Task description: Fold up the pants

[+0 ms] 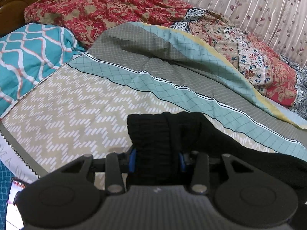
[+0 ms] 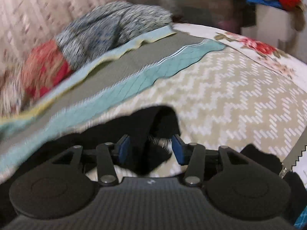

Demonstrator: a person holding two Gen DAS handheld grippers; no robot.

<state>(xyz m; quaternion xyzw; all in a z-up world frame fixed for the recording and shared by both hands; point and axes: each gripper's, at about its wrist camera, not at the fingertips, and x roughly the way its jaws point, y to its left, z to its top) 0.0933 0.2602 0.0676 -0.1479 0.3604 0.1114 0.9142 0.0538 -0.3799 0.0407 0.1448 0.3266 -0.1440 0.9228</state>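
Observation:
The black pants [image 1: 153, 134] hang from my left gripper [image 1: 157, 161], which is shut on a thick ribbed band of the fabric; the rest of the cloth trails off to the right above the bed. In the right wrist view my right gripper [image 2: 151, 147] holds another black part of the pants [image 2: 163, 120] between its blue pads [image 2: 177, 147]; the jaws stand fairly wide with the fabric bunched between them. That view is motion-blurred.
A patchwork bedspread [image 1: 76, 103] of beige zigzag, teal and grey covers the bed. Crumpled red floral cloth [image 1: 92, 9] and a teal pillow [image 1: 28, 53] lie at the back left. A pleated curtain [image 1: 259, 5] hangs behind. A phone [image 1: 13, 201] lies at the lower left.

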